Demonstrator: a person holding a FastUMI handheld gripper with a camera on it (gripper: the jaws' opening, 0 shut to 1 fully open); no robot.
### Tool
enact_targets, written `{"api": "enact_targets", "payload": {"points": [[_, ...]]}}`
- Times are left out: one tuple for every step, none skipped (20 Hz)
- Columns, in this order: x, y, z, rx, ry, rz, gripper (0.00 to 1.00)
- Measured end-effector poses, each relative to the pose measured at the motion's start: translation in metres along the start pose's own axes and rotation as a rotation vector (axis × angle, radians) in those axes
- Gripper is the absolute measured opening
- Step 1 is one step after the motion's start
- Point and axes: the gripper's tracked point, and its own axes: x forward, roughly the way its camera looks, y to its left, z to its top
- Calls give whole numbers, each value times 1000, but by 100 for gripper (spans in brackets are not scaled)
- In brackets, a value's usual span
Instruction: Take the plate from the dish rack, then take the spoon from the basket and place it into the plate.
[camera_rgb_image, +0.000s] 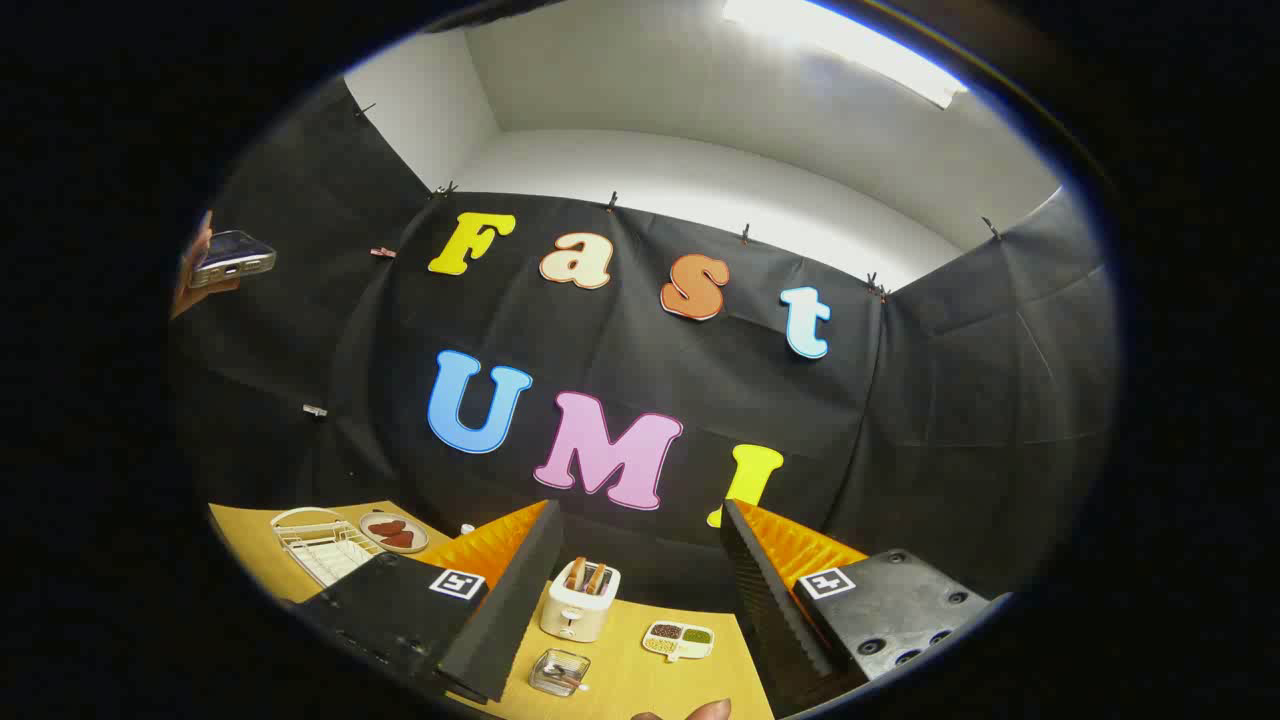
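Note:
My gripper (640, 515) is open and held high above the yellow table (630, 690), tilted up toward the booth wall, with nothing between its fingers. A white wire dish rack (322, 548) stands on the table beyond the left finger (505, 610). At the rack's far end is a pale plate (395, 532) with a red-brown pattern; I cannot tell whether it sits in the rack or beside it. Between the fingers and low down stands a small clear basket (558, 672), and a pale spoon handle (578, 687) seems to stick out of it.
A cream toaster (580, 600) with two slices of toast stands between the fingers, just beyond the basket. A small divided dish (678, 640) of beans lies to its right. A hand holds a phone (230, 258) at the far left. A fingertip (705, 711) shows at the table's near edge.

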Motion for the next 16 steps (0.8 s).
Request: {"api": "enact_targets", "payload": {"points": [[0,0,0,1,1,-1,97],[-1,-2,-1,2,1,-3,97],[-2,-3,-1,4,2,-6,97],[-2,-3,0,6,2,-7,97],[-4,-4,1,7,-2,-9,97],[-3,-6,2,4,-5,-12,97],[-4,-7,2,1,-7,-14,97],[-4,-6,2,1,-8,-13,98],[-5,-5,1,3,-7,-11,97],[-5,-5,1,5,-4,-7,97],[-5,-5,0,5,-2,-5,97],[-5,-3,0,4,-1,-2,97],[-6,-2,0,3,1,0,97],[-7,0,-1,4,1,4,97],[-6,2,-1,6,4,8,97],[-6,3,0,8,3,9,97]]}}
